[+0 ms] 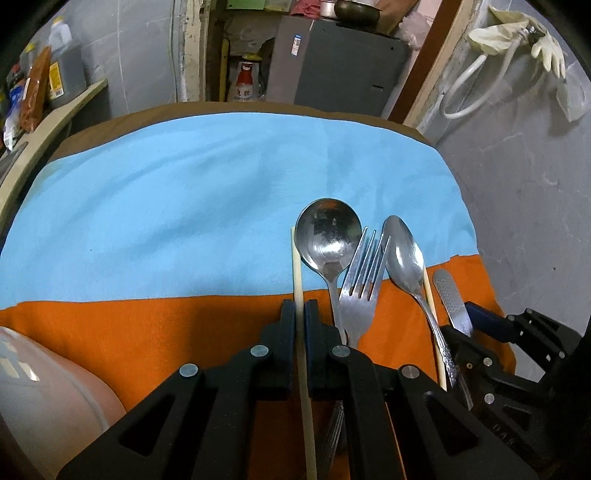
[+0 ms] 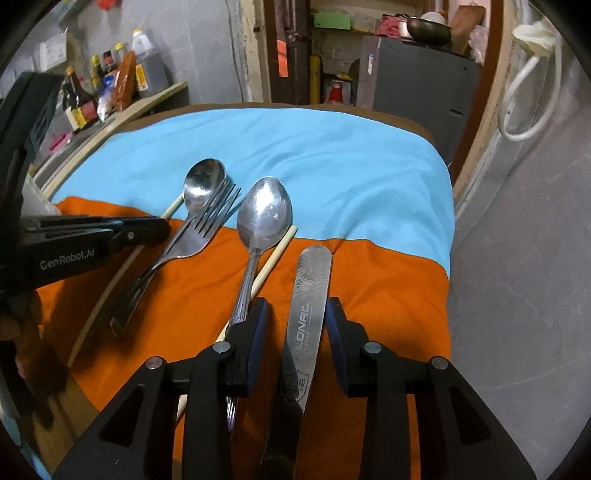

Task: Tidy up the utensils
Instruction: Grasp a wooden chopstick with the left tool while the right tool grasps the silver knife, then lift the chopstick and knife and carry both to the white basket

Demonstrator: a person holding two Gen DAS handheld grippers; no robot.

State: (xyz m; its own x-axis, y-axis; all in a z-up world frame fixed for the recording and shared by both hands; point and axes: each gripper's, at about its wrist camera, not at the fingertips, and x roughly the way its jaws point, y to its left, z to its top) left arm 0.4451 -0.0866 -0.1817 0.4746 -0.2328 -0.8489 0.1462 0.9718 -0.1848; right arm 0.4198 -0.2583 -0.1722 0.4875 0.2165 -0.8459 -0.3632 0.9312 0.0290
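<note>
A grey concrete room surrounds a table (image 1: 229, 108) draped in a light blue cloth (image 1: 184, 206) with an orange cloth (image 1: 147, 332) over its near part. Behind it stand a dark grey cabinet (image 1: 340, 70) with a brass bowl (image 1: 356, 10) on top, and a wooden door frame. In the left wrist view, pale rubber gloves (image 1: 517, 37) and a white hose (image 1: 476, 85) hang on the wall at 2 o'clock. A shelf (image 2: 147, 103) with sauce bottles (image 2: 79, 99) runs along the wall at 10 o'clock in the right wrist view.

The utensils lie in a row across the seam of the two cloths. From the left wrist camera, the left gripper (image 1: 300, 314) has its fingers pressed together on a pale chopstick (image 1: 297, 266) that runs straight ahead toward 12 o'clock. Just to its right lie a round spoon (image 1: 328, 232), a fork (image 1: 360, 291) overlapping the round spoon's handle, an oval spoon (image 1: 404, 258), and a second chopstick (image 1: 430, 295) under the oval spoon's handle.

The right gripper (image 2: 295, 321) straddles a steel knife (image 2: 308, 295), blade pointing to 12 o'clock. Its fingers stand partly apart, with a visible gap on each side of the blade, so they are not gripping it. A pinkish rounded container (image 1: 48, 387) sits at 8 o'clock in the left wrist view.
</note>
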